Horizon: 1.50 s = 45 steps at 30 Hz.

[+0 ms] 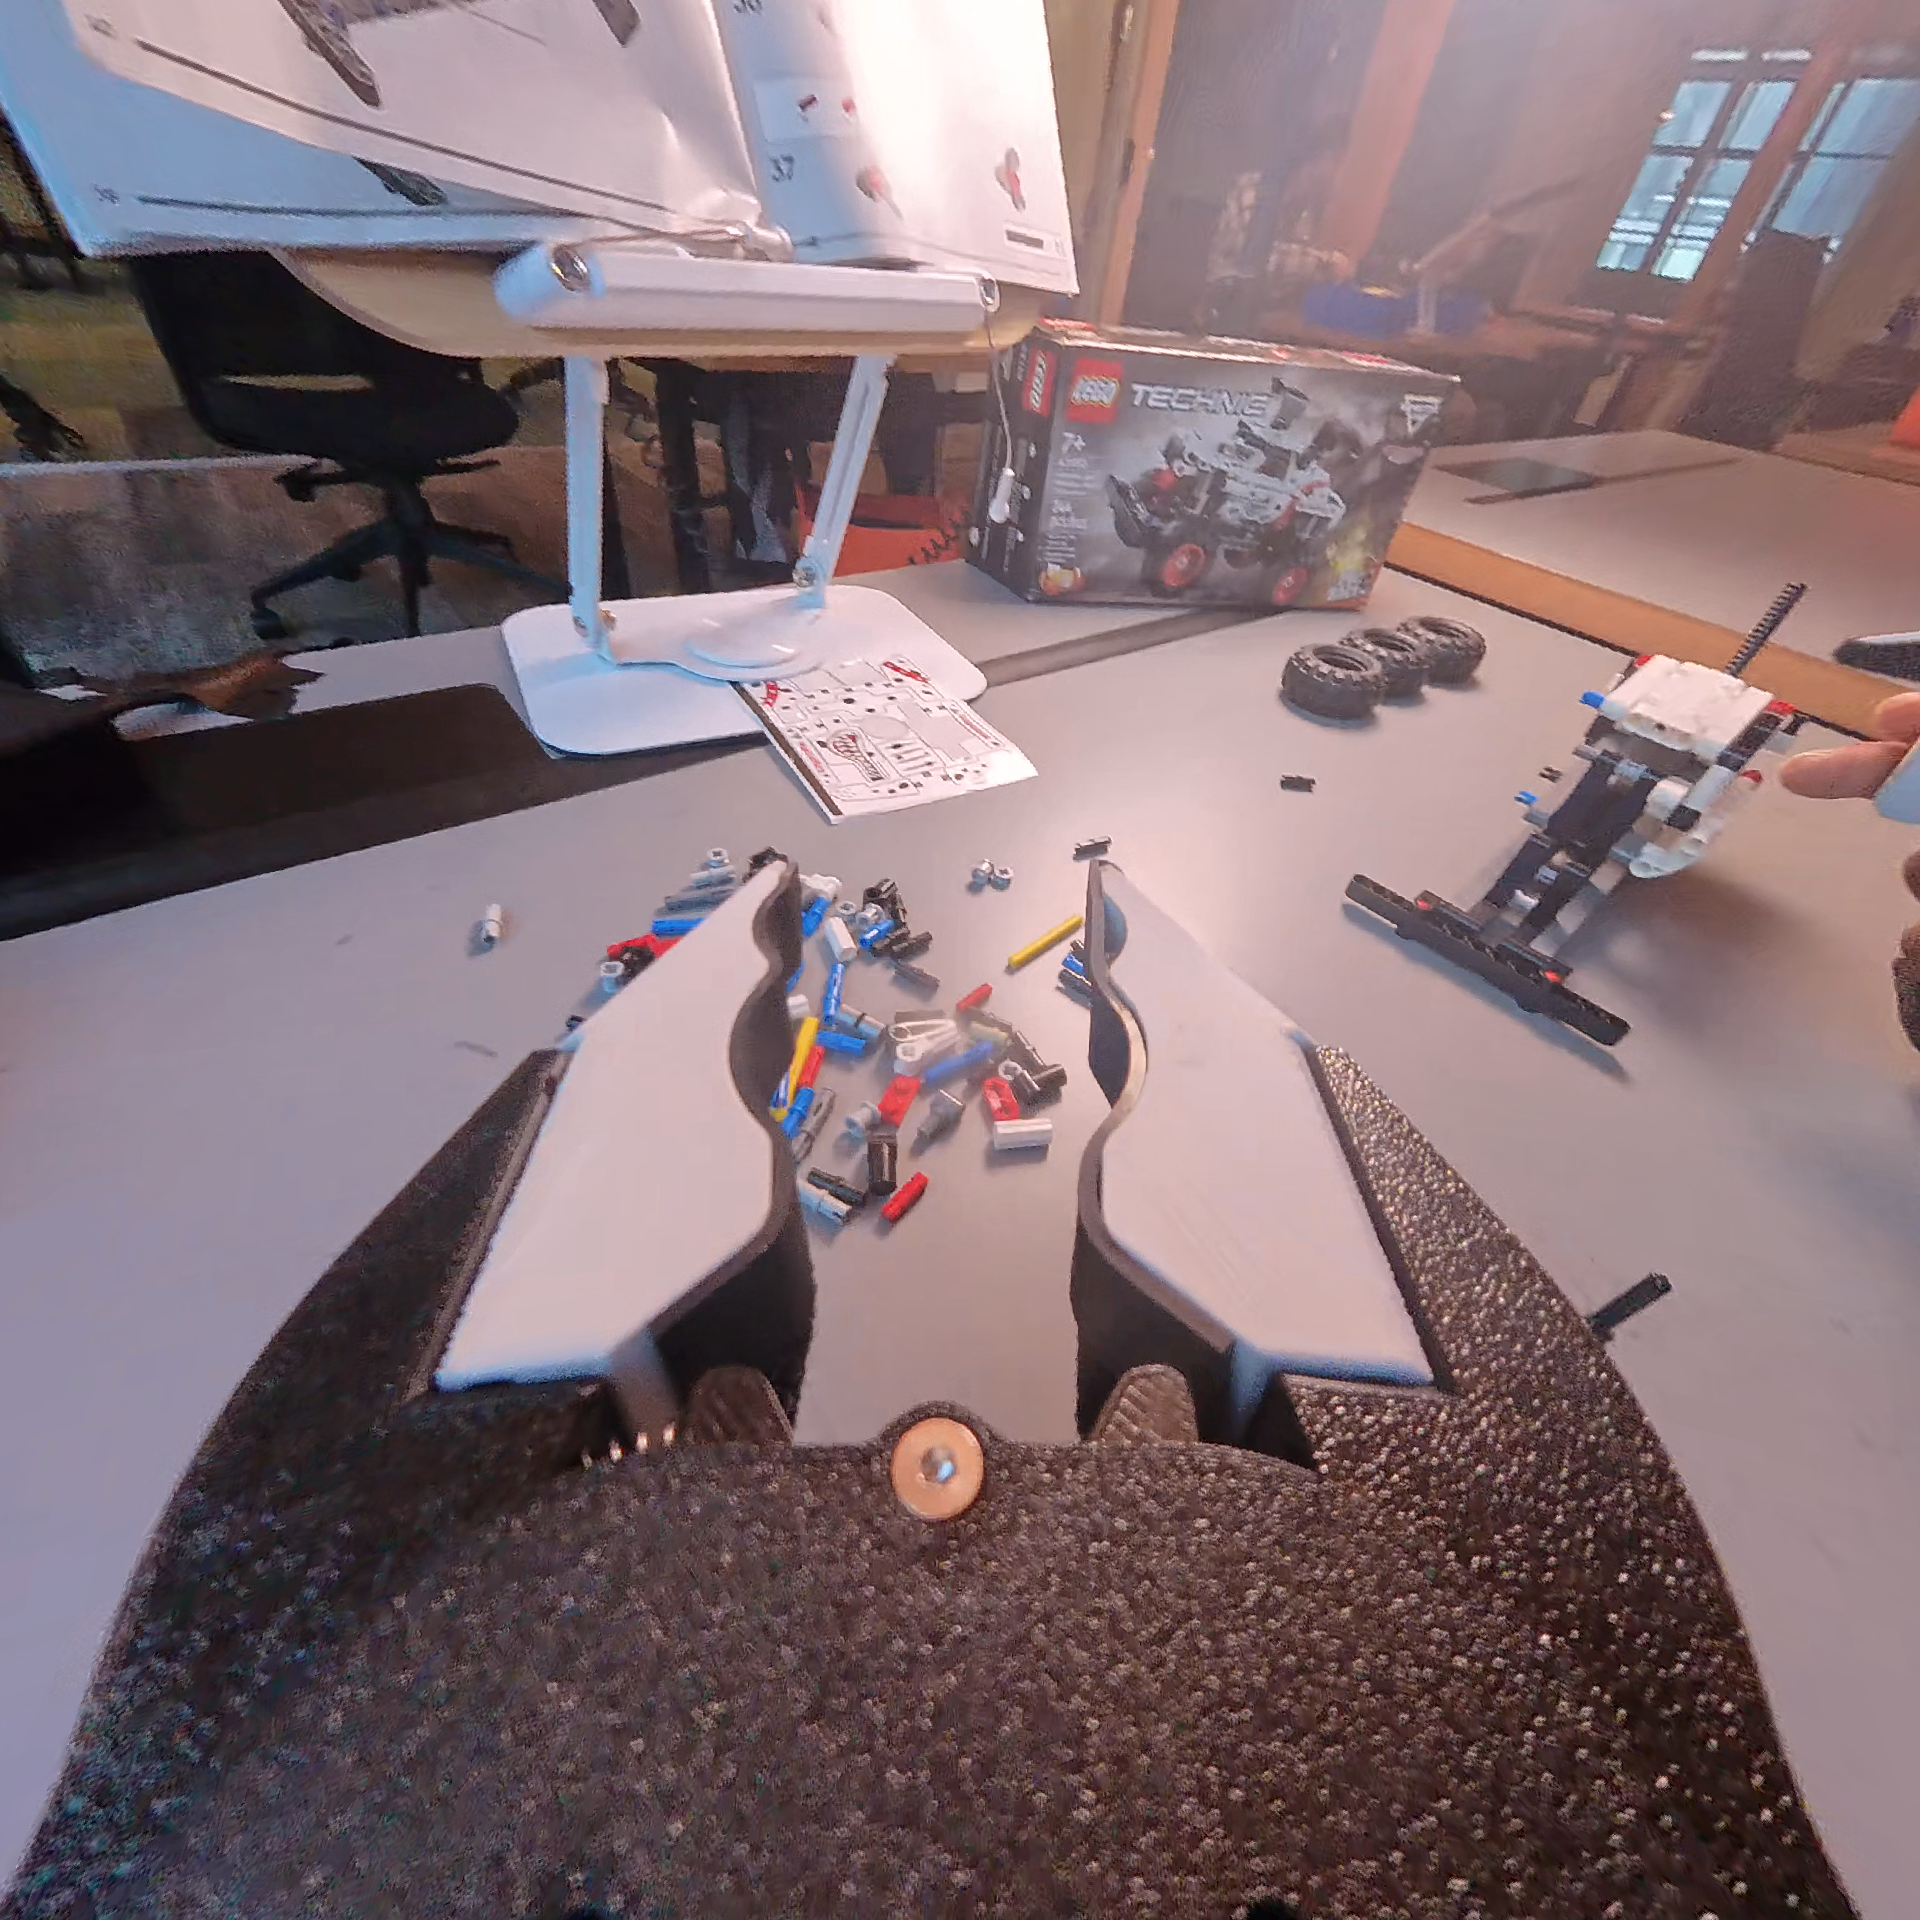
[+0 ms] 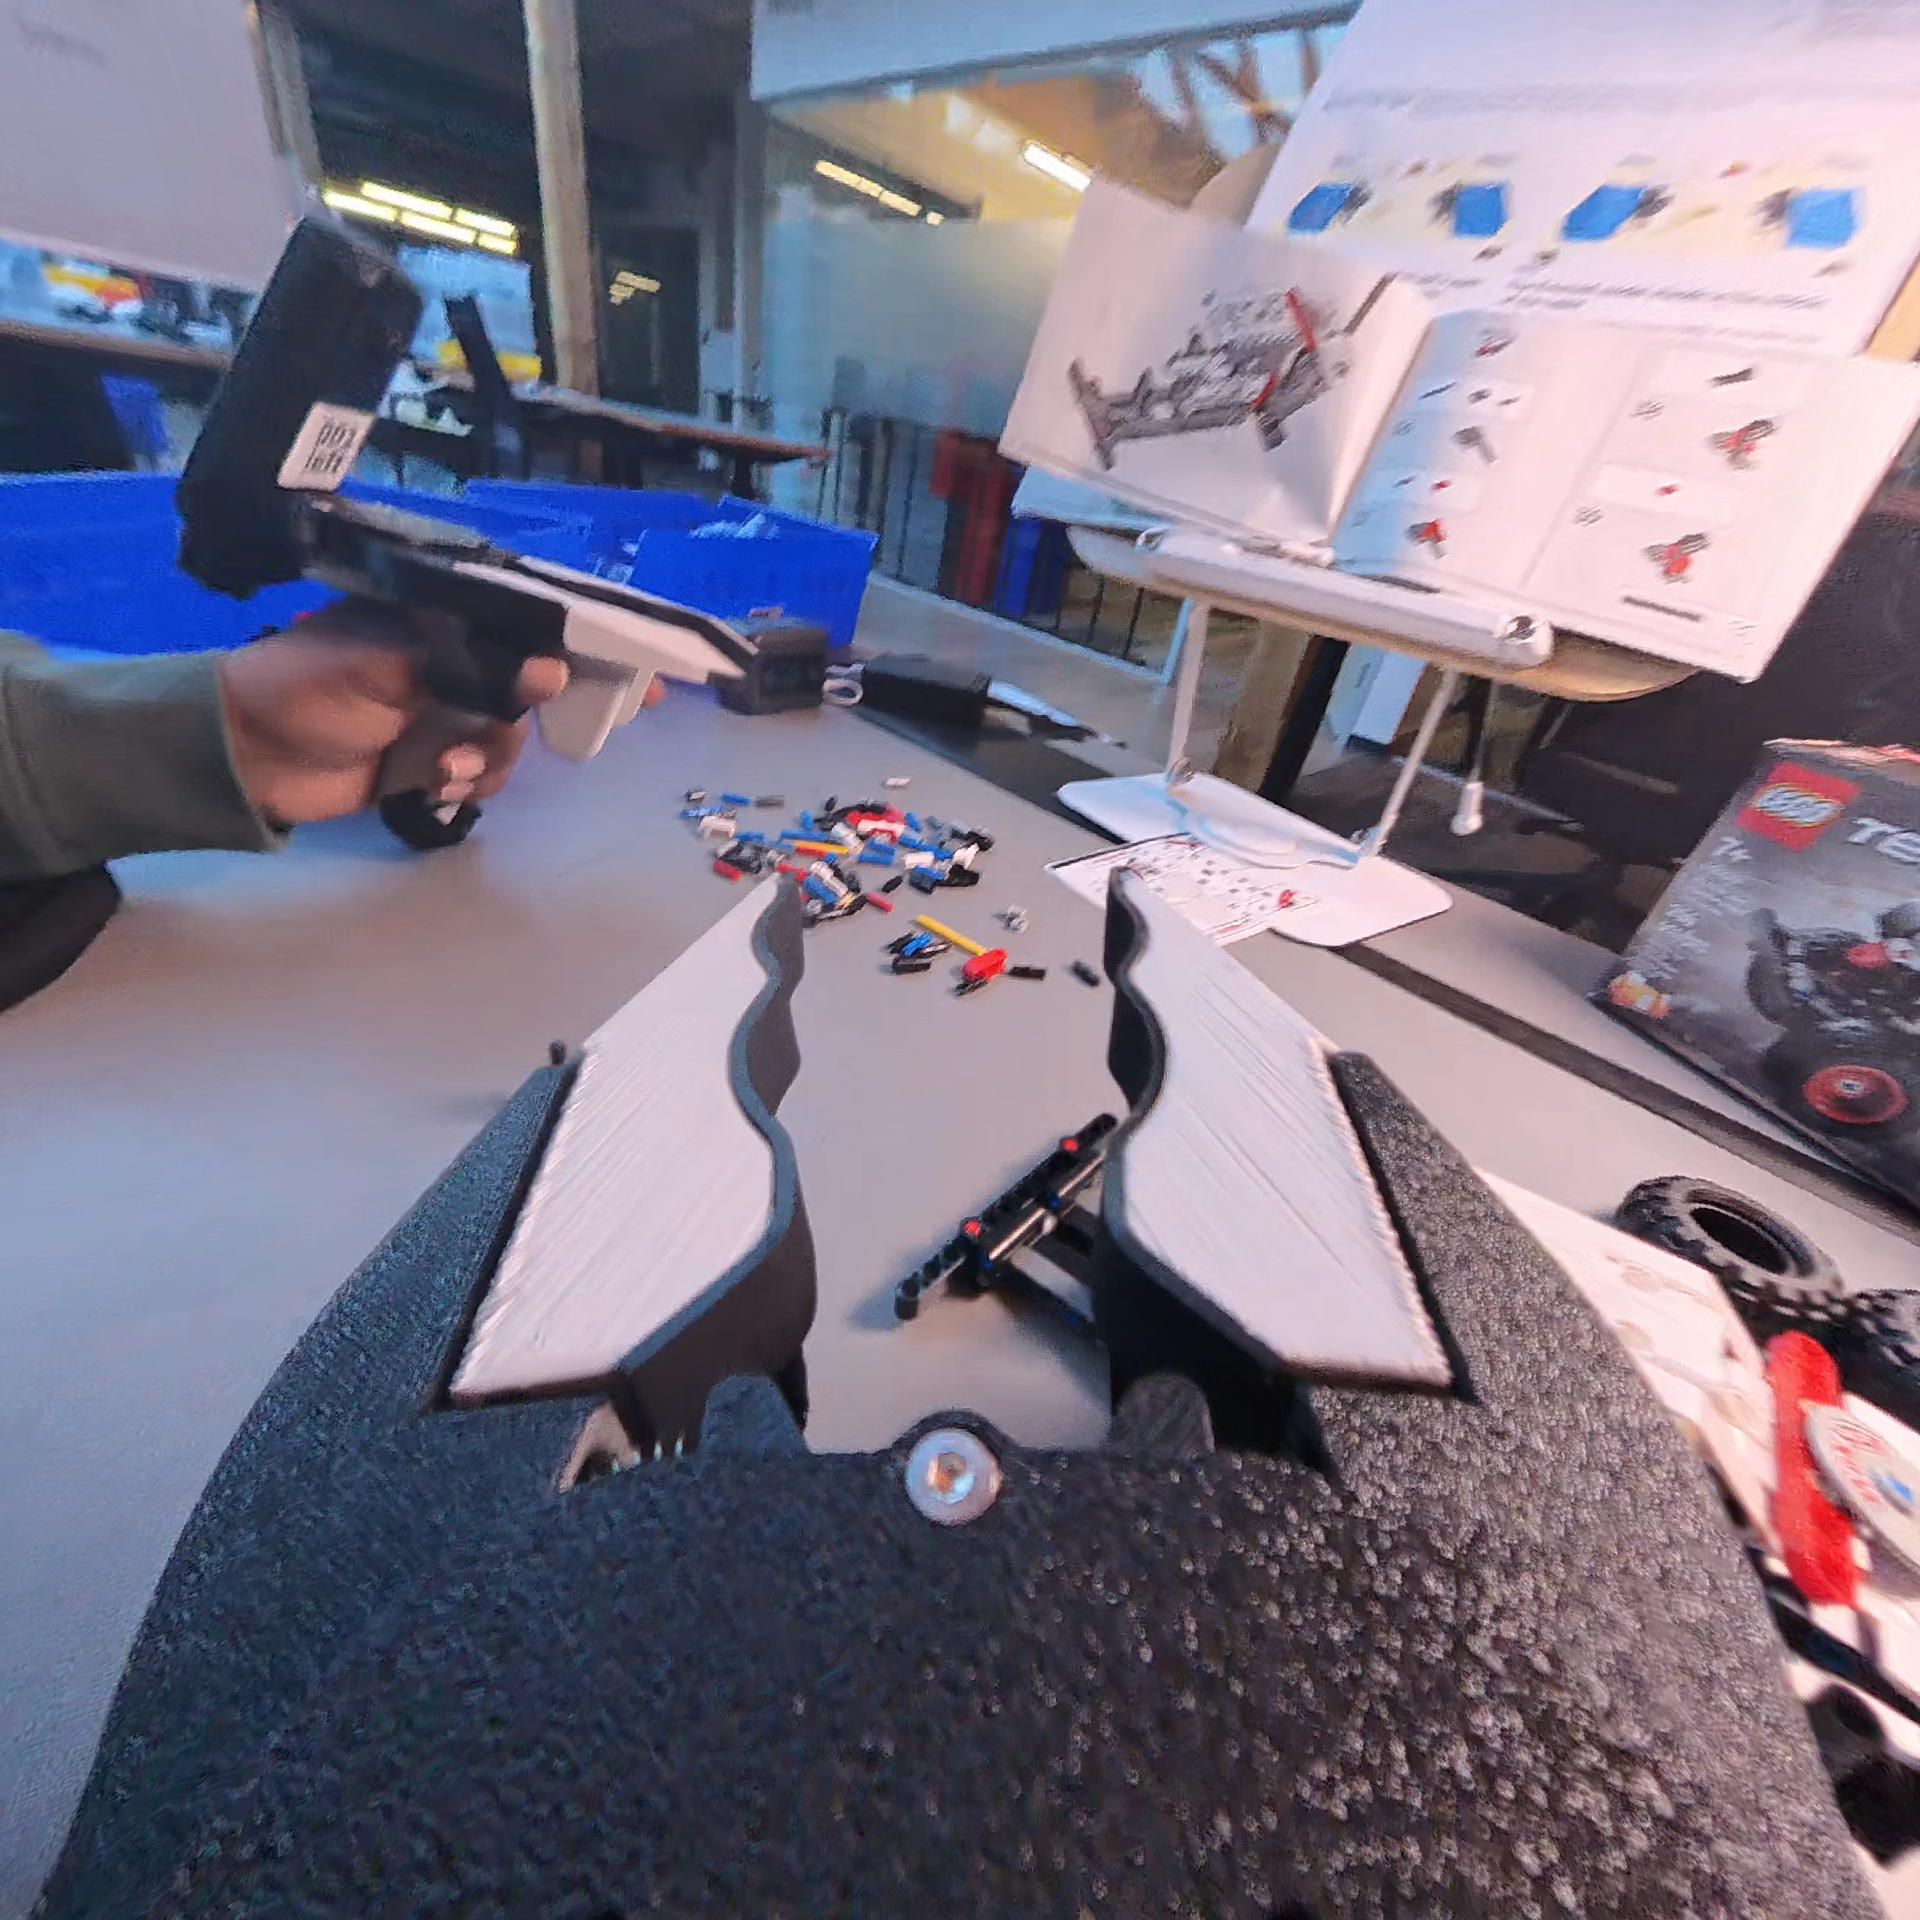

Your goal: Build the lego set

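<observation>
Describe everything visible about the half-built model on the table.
The half-built model stands on the grey table, right of the loose parts pile and near the three black tyres. It looks plastic: a white blocky body on top, a dark frame beneath with small red and blue pins, and a long black perforated beam lying flat at its near end. A thin black toothed strip rises behind it. No wheels are fitted. Neither gripper holds it.

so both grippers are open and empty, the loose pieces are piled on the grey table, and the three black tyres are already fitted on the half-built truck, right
Not quite. The three black tyres lie loose in a row on the grey table, apart from the half-built truck, as the left wrist view shows. The rest holds: left gripper and right gripper are open and empty, and the loose pieces are piled on the table.
</observation>
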Each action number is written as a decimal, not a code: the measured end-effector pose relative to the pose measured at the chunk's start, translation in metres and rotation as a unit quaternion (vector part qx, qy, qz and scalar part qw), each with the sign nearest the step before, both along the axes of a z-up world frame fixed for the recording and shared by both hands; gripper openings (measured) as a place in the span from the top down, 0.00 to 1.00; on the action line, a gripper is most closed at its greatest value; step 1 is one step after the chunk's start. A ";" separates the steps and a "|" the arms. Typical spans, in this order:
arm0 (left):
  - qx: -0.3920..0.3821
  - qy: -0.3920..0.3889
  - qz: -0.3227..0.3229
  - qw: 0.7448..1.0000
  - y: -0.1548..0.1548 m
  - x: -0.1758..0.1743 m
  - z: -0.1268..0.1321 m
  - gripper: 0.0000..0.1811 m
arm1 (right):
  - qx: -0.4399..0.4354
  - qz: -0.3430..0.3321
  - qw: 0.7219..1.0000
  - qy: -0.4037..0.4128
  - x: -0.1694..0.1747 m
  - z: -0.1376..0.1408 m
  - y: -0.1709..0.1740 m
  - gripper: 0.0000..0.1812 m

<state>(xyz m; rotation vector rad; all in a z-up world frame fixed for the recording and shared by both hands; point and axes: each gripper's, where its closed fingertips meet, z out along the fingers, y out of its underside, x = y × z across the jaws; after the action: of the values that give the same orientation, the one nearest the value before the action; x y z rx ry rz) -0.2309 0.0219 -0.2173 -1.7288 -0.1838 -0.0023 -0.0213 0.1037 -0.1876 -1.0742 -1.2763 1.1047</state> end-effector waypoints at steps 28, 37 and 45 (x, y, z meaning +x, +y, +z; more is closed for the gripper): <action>0.031 0.030 0.021 0.999 -0.007 0.007 0.011 0.67 | 0.011 -0.151 0.986 0.074 -0.222 0.135 0.120 0.93; 0.019 0.042 0.035 0.998 -0.009 -0.001 0.010 0.67 | -0.036 -0.199 0.979 0.012 -0.298 0.091 0.198 1.00; -0.013 0.025 0.070 0.997 -0.010 -0.024 -0.004 0.70 | -0.025 -0.217 0.976 -0.005 -0.294 0.078 0.221 1.00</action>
<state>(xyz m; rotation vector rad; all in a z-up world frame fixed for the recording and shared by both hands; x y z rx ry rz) -0.2544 0.0115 -0.2213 -1.7374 -0.2680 0.1461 -0.3158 0.3251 -0.1096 -1.3210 -0.9615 0.8005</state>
